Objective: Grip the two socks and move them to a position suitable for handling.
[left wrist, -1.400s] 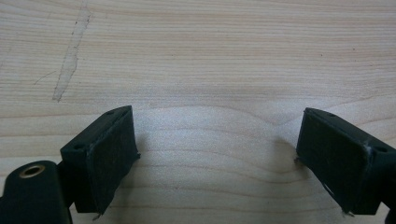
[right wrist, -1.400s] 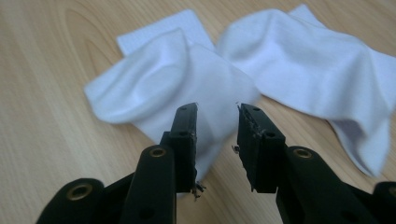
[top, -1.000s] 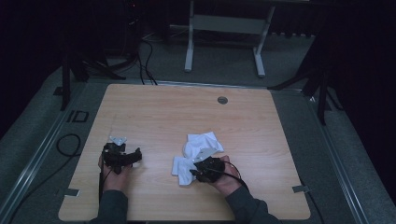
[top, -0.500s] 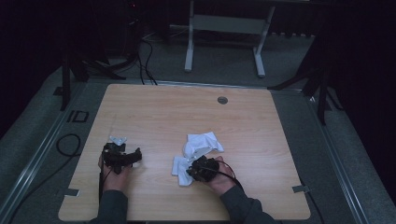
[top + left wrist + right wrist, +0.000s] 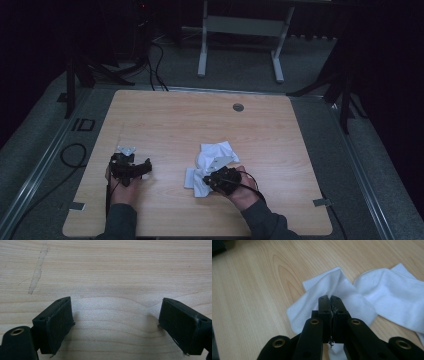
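1. The right gripper (image 5: 216, 181) has slid toward the near-left since a second ago; its jaws sit pressed together over the white cloth (image 5: 342, 293), though whether fabric is pinched is hard to tell.
2. The cloth lies crumpled centre-right on the table (image 5: 175, 120).
3. The left gripper (image 5: 116, 320) stays put, jaws wide apart over bare wood.

Table (image 5: 200, 125): pale wood, fine grain, smooth matt finish, a faint scuff streak (image 5: 37, 267). Cloth (image 5: 392, 295): soft white fabric, matt, creased. Both grippers' jaws: matt black plastic, pads faintly rough, brass-coloured rivets (image 5: 314, 321) shiny.
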`<state>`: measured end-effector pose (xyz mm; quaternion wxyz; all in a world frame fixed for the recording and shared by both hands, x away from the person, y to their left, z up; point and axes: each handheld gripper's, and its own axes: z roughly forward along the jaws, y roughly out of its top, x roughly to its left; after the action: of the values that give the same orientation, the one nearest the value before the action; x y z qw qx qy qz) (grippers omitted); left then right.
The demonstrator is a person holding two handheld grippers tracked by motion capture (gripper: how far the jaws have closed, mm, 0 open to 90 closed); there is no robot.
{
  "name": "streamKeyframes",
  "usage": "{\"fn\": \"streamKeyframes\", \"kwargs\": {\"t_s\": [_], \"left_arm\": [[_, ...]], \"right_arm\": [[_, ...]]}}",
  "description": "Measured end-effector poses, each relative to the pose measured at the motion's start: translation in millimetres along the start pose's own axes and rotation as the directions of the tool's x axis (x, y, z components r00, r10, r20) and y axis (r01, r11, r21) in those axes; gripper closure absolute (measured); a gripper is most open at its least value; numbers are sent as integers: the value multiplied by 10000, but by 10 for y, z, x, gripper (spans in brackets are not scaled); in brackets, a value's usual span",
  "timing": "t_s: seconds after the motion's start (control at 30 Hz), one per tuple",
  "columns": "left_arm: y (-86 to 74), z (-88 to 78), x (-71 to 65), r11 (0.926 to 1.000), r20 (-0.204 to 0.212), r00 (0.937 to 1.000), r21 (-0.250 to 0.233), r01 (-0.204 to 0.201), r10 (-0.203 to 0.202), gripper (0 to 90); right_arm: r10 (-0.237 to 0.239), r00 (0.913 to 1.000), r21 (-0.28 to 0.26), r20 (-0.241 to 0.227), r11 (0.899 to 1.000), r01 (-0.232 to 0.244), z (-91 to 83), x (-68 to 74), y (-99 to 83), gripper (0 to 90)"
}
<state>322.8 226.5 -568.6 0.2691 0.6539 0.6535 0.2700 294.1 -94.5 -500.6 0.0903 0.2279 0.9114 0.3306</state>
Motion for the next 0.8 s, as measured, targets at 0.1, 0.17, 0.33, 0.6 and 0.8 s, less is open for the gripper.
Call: {"fn": "streamKeyframes", "kwargs": {"t_s": [0.1, 0.17, 0.33, 0.6, 0.8], "left_arm": [[0, 0, 0, 10000, 5, 10000, -1, 1, -1, 119], [0, 0, 0, 10000, 6, 10000, 2, -1, 1, 119], [0, 0, 0, 10000, 6, 10000, -2, 2, -2, 119], [0, 0, 0, 10000, 7, 10000, -5, 11, -11, 119], [0, 0, 0, 10000, 7, 10000, -3, 6, -6, 119]], "right_arm": [[-19, 10000, -41, 60, 10000, 19, -65, -17, 7, 877], [9, 9999, -99, 146, 10000, -7, -120, -36, 8, 877], [123, 9991, -299, 407, 9995, -111, -284, -133, -2, 878], [509, 9951, -386, 845, 9981, -478, -471, -336, -81, 878], [847, 9902, -321, 1112, 9961, -816, -538, -476, -196, 878]]}}
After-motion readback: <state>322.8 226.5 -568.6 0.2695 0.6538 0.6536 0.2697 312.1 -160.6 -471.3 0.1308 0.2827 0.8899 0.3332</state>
